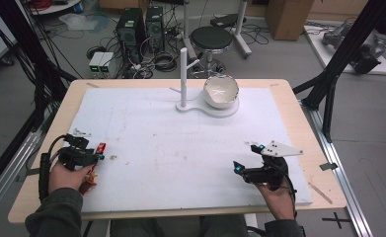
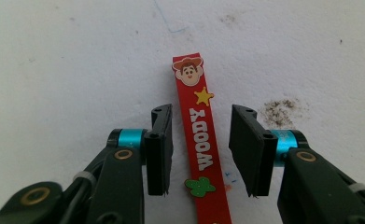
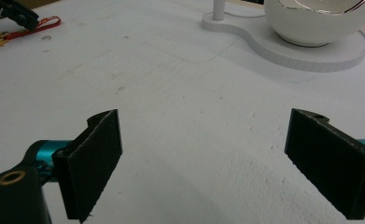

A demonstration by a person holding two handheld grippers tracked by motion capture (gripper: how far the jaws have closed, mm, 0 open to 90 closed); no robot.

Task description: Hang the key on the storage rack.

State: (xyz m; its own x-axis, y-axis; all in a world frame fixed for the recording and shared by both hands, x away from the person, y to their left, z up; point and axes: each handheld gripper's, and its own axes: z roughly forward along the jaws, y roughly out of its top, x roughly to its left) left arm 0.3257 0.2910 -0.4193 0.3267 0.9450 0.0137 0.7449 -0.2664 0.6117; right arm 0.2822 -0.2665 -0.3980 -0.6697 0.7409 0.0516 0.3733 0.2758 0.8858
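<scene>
Red strap (image 2: 203, 140): printed with a cartoon cowboy face, a yellow star, white lettering and a green patch; lies flat on the white mat (image 1: 180, 148) at about 9 o'clock of the worktop (image 1: 299, 113), near its left edge. In the left gripper view it runs lengthwise between the two jaws, with a gap showing on either side, neither pad touching it.

Left gripper (image 2: 201, 140): at 9 o'clock, held in the person's left hand (image 1: 64, 175); jaws apart, straddling the strap.

Right gripper (image 3: 208, 158): at about 4 o'clock, held in the right hand (image 1: 279, 195); jaws wide apart over bare mat, nothing between them.

White bowl (image 1: 220, 91): at 12 o'clock, seated on a white stand base (image 1: 200, 108) beside an upright white post (image 1: 183, 74). Well apart from both grippers.
</scene>
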